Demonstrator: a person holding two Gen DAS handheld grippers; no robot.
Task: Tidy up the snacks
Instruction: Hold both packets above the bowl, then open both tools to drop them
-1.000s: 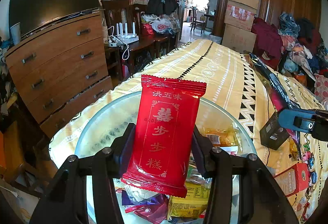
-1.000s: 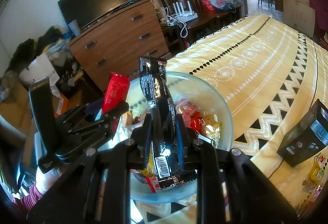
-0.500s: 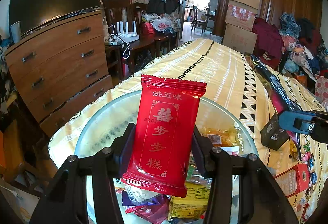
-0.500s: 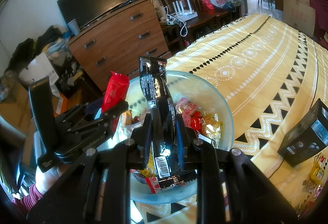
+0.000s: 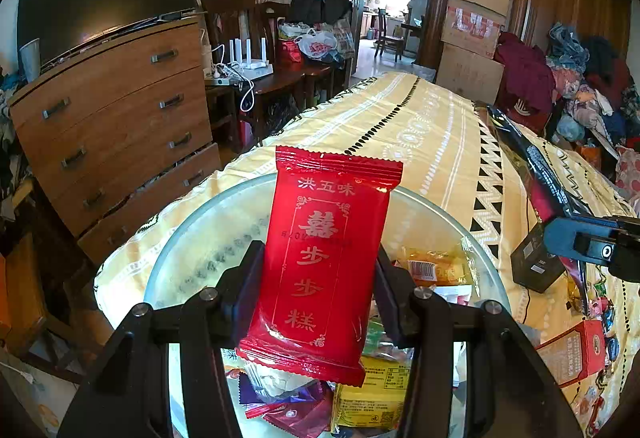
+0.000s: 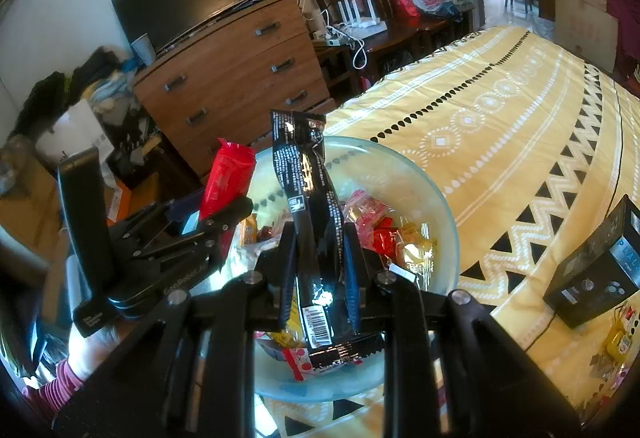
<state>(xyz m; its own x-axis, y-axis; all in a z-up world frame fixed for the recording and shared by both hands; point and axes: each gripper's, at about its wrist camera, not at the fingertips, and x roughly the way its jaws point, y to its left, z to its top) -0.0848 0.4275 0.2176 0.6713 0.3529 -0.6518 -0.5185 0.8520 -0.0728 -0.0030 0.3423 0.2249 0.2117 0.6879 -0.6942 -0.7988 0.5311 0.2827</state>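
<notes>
The left gripper (image 5: 318,274) is hovering above the near side of the glass bowl (image 5: 192,238), its fingers pointing forward and slightly up across the bowl. It is clamping a red packet (image 5: 326,262) printed with gold characters; the packet is standing nearly upright between the two pads, pinched at its lower half, with its crimped top edge rising well above the fingertips and its bottom edge hanging over the wrapped snacks (image 5: 360,398) lying in the bowl. In the right wrist view the same gripper (image 6: 224,222) is showing at the bowl's left rim, with the person's hand (image 6: 92,342) and a pink sleeve cuff beneath it, and the red packet (image 6: 228,173) is sticking up from its tips.

The right gripper (image 6: 320,266) is also hanging over the bowl (image 6: 440,197), on its near side, fingers aimed forward. It is pinching a long black packet (image 6: 308,197) between closed pads; the packet is standing upright with a slight lean, its barcode end hanging below the fingers just above the bowl's near rim and its top rising above the bowl's middle. Red and gold wrapped sweets (image 6: 392,238) are lying inside the bowl just right of the fingers.

The bowl is sitting on the yellow patterned tablecloth (image 6: 500,125). A black box (image 6: 592,278) is standing on the cloth well to the right of the bowl, and a wooden dresser (image 6: 240,73) is standing behind the bowl.
</notes>
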